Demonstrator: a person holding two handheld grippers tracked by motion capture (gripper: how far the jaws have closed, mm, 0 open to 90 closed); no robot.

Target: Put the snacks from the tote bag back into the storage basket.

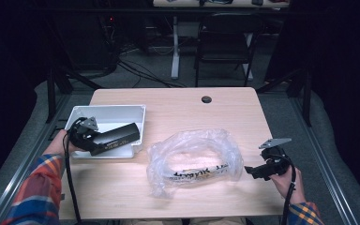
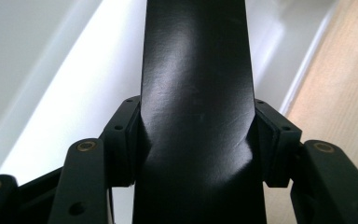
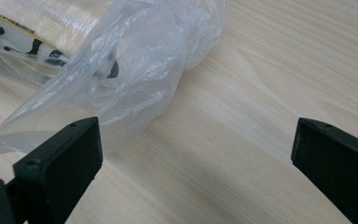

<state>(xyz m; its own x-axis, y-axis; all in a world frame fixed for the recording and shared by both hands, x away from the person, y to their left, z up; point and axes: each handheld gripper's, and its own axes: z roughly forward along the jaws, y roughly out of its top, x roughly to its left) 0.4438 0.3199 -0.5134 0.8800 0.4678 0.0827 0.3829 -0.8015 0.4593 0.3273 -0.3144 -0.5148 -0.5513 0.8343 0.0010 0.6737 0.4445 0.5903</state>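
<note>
The left tool (image 1: pixel 104 142) pinches a long black box (image 1: pixel 117 139) at one end, its pads pressed against the box's two sides, as the left gripper view shows close up. The high view shows the box lying aslant over the white tray (image 1: pixel 108 114), its far end above the tray's right rim. The box carries pale print too small to read. The right tool (image 1: pixel 253 171) stands spread and empty, low over the table (image 1: pixel 178 105), just beside the clear plastic bag (image 1: pixel 194 159). The bag holds something with black lettering and a yellow stripe, unreadable through the folds. Bare table lies between the bag and the table's right edge.
</note>
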